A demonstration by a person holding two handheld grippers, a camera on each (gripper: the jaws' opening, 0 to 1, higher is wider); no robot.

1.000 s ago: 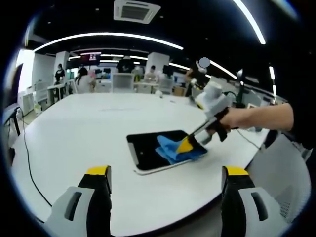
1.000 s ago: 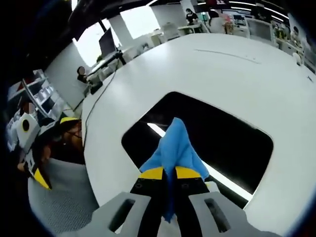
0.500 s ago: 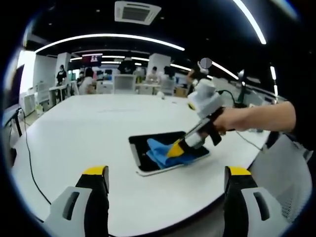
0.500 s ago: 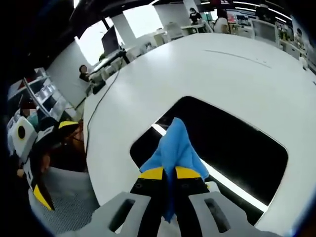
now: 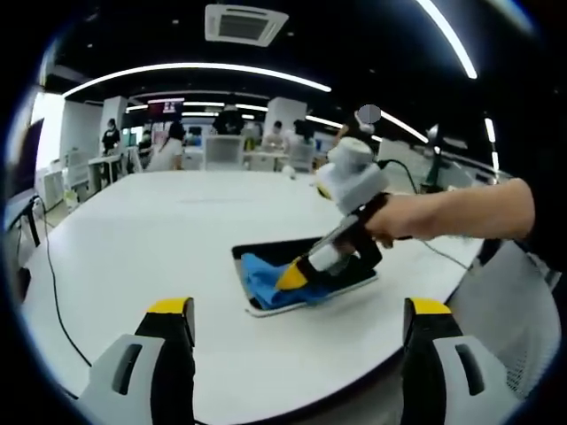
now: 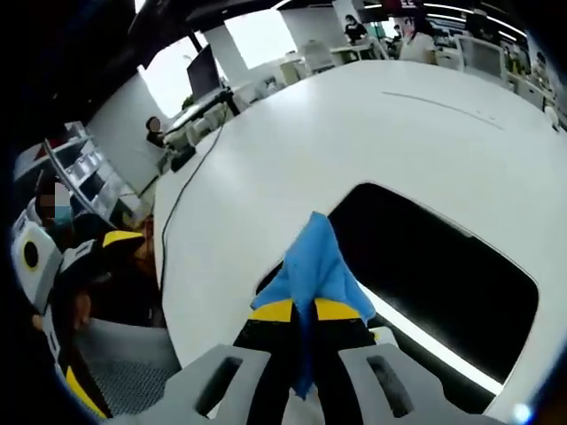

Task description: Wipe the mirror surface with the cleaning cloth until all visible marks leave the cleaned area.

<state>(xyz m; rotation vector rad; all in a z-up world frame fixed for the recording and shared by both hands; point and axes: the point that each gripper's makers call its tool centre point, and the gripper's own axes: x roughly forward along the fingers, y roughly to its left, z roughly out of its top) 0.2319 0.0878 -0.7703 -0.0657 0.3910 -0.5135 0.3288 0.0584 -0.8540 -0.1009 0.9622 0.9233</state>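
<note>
1. Blue cloth [image 6: 312, 266], pinched between the right gripper [image 6: 305, 312] fingers, which are pressed together on it; its free end fans out ahead of the tips onto the mirror [image 6: 443, 274].
2. Mirror lies flat on the white counter [image 6: 292, 142]; dark glass, pale rim. In the left gripper view the cloth [image 5: 266, 282] sits at the mirror's [image 5: 354, 270] near-left end, over the corner, with the right gripper [image 5: 292, 277] bearing down on it.
3. Left gripper [image 5: 301, 314]: fingers spread wide, holding nothing, hanging well short of the mirror and off the counter [image 5: 159, 230].
4. Marks: none legible on the glass at this resolution; can't say which areas are clean.
5. Step in hand, by my reading: a wipe stroke at the mirror's end. To do it well: keep the cloth flat and pressed, overlap passes, work along the rim, don't let bare fingertips touch glass.
6. Risk: mirror is unbraced and may slide under the stroke.
</note>
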